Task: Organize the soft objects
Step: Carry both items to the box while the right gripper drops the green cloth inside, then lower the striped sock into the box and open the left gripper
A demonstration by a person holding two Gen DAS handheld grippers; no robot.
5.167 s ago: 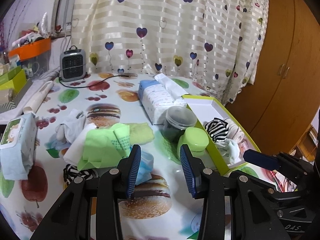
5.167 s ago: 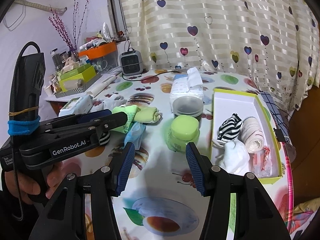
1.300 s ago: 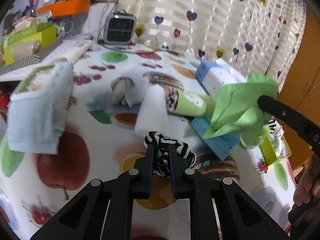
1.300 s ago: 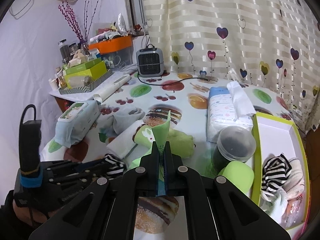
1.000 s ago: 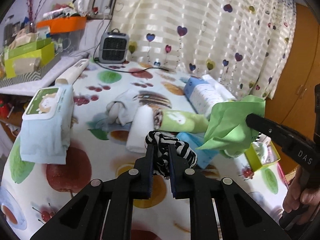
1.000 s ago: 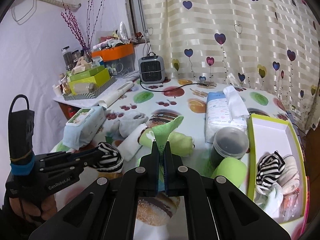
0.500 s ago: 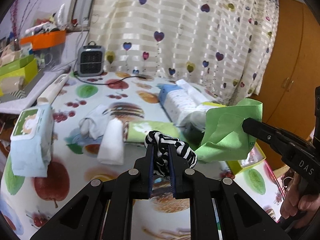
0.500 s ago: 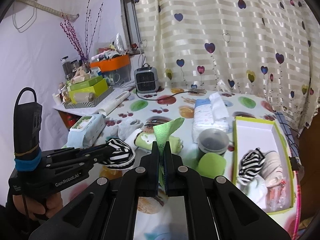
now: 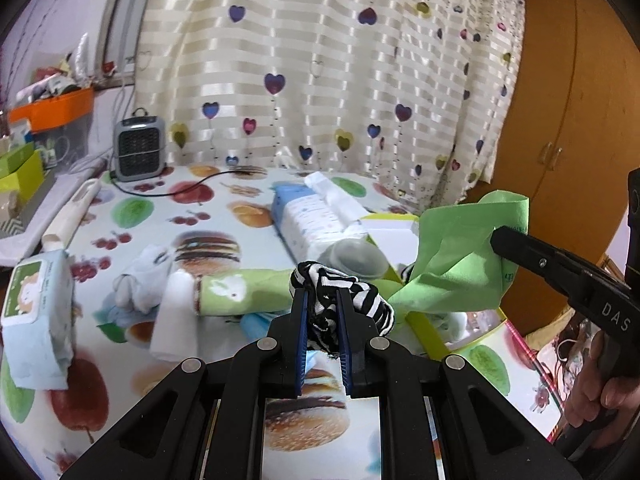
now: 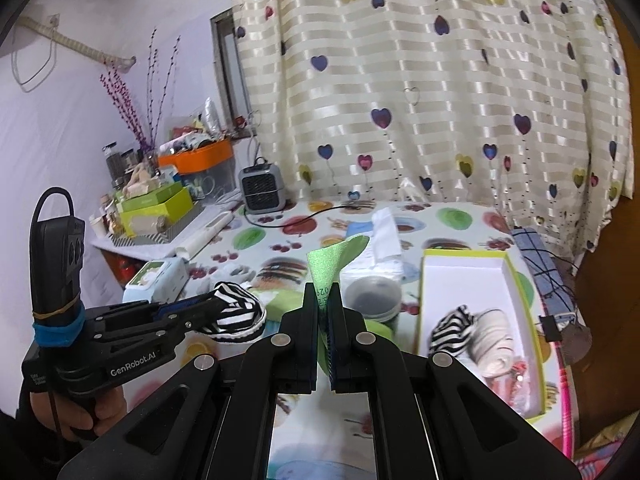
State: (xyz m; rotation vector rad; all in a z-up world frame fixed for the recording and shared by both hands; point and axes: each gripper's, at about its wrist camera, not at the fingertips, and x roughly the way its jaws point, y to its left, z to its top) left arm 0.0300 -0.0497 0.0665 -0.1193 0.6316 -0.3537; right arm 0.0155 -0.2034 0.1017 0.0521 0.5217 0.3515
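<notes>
My left gripper (image 9: 323, 300) is shut on a black-and-white striped sock (image 9: 352, 300) and holds it above the table; the sock also shows in the right wrist view (image 10: 236, 312). My right gripper (image 10: 323, 294) is shut on a green cloth (image 10: 332, 264), which hangs in the air at the right of the left wrist view (image 9: 460, 256). A lime-edged white box (image 10: 464, 280) at the table's right holds a striped sock (image 10: 452, 330) and a cream roll (image 10: 494, 340).
On the fruit-print table lie a green rolled towel (image 9: 244, 290), a white roll (image 9: 176, 320), a grey-white sock (image 9: 140, 276), a wet-wipe pack (image 9: 36, 312), a tissue pack (image 9: 312, 216), a dark jar (image 10: 372, 296) and a small heater (image 9: 138, 152).
Both grippers have risen and swung right toward the box, each carrying its item. 5.2 s ago both were open and empty.
</notes>
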